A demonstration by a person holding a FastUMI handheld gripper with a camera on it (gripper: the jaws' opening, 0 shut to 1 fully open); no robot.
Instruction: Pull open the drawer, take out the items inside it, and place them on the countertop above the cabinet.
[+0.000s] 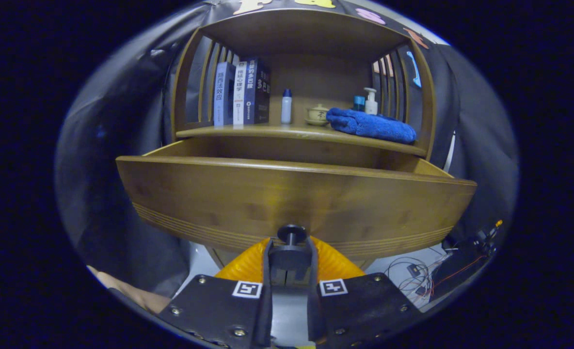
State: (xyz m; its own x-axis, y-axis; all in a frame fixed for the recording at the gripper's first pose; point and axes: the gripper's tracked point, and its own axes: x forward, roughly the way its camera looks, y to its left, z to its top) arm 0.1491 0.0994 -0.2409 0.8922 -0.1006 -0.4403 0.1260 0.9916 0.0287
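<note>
In my gripper view, the gripper [291,259] pinches the dark knob [291,233] low on the wooden drawer [287,194], which sticks out below the surface [287,132]. I think pulling is nearly done. Next I let go and lift up to look inside; I can't see in.

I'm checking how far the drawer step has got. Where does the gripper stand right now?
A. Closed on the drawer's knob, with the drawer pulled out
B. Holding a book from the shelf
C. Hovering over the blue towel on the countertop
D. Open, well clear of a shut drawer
A: the gripper has both fingers pressed on the knob, and the drawer juts out in front of the cabinet.
</note>
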